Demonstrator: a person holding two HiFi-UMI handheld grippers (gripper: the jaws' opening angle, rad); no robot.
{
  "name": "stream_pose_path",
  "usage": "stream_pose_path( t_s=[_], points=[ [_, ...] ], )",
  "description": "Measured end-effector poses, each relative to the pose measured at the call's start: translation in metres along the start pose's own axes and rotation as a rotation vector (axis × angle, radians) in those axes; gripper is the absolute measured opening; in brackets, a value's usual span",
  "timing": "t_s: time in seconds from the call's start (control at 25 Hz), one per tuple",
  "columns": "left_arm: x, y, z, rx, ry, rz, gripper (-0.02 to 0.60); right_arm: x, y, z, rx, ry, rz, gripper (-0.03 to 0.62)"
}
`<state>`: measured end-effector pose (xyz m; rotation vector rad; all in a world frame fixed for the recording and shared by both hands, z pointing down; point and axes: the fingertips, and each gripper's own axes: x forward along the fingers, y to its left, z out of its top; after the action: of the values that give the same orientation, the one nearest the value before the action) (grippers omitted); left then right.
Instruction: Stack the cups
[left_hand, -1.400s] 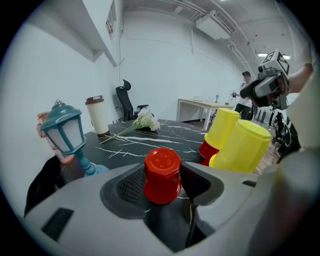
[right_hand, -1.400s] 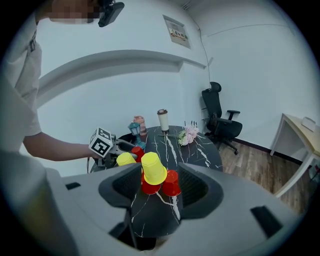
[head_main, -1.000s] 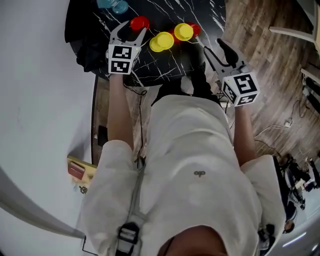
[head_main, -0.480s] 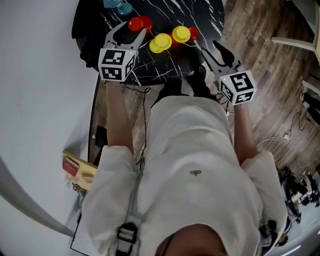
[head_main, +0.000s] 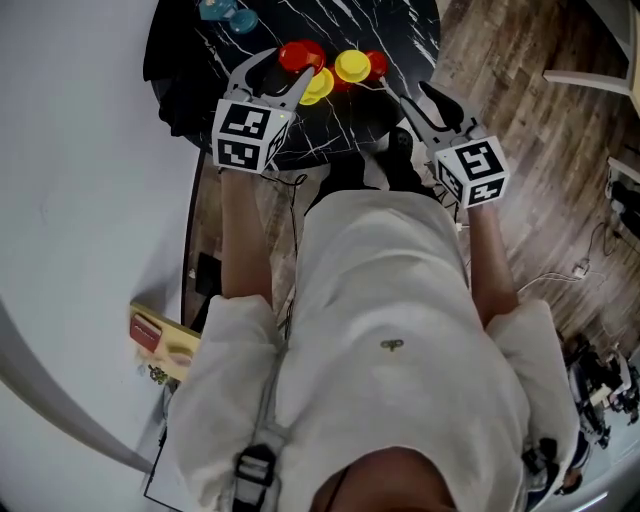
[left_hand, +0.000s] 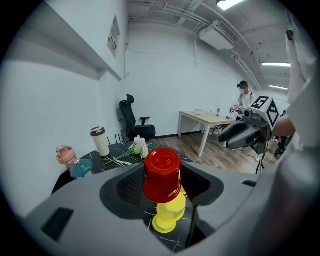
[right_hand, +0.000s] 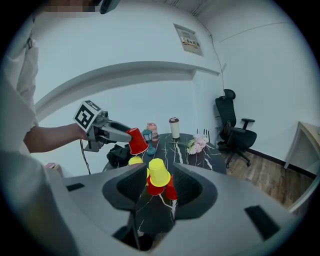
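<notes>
Left gripper view shows the red cup (left_hand: 162, 174) held upside down, clenched between the jaws of the left gripper (head_main: 272, 72), raised above a yellow cup (left_hand: 166, 215) on the table (head_main: 400, 30), probably to be lowered over it. The right gripper (head_main: 428, 100), whose jaws have just been closing on nothing, hangs near the other cups (right_hand: 156, 175).

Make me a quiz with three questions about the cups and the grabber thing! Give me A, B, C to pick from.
1. Where is the red cup that the left gripper has?
A. Up above a yellow cup
B. On the floor
C. On the chair

2. How many yellow cups are on the table?
A. One
B. Two
C. Five

3. What is the left gripper's state?
A. Open and empty
B. Shut on a yellow cup
C. Shut on the red cup

Answers: A, the held cup hangs over the yellow one. B, one sits under it and a second yellow cup tops the stack. C, both jaws press its sides.
</notes>
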<state>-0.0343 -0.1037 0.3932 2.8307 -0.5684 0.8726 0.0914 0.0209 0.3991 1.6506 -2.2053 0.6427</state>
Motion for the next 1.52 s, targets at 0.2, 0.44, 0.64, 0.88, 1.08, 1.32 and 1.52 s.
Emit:
stream_pose_path(
  t_s=[0.2,0.44,0.64,0.88,1.08,1.32,1.52],
  points=[
    [0.01,-0.02,-0.003,0.035,0.032,-0.049,0.223,-0.006,-0.006,-0.006,0.018,0.004,-0.008,0.159],
    [0.019,-0.034,-0.005,0.069,0.055,-0.066,0.224,-0.01,-0.011,-0.01,0.027,0.008,-0.01,0.153],
    [0.023,-0.042,-0.007,0.093,0.067,-0.07,0.224,-0.014,-0.013,-0.012,0.031,0.011,-0.01,0.152],
    [0.027,-0.044,-0.011,0.104,0.077,-0.068,0.224,-0.015,-0.015,-0.016,0.034,0.018,-0.009,0.15],
    [0.029,-0.048,-0.013,0.114,0.083,-0.084,0.224,-0.016,-0.015,-0.016,0.034,0.023,-0.006,0.15],
    [0.032,-0.052,-0.015,0.122,0.078,-0.088,0.243,-0.016,-0.016,-0.018,0.035,0.022,-0.001,0.149],
    [0.03,-0.052,-0.013,0.135,0.074,-0.089,0.247,-0.018,-0.017,-0.018,0.035,0.018,0.001,0.149]
  ],
)
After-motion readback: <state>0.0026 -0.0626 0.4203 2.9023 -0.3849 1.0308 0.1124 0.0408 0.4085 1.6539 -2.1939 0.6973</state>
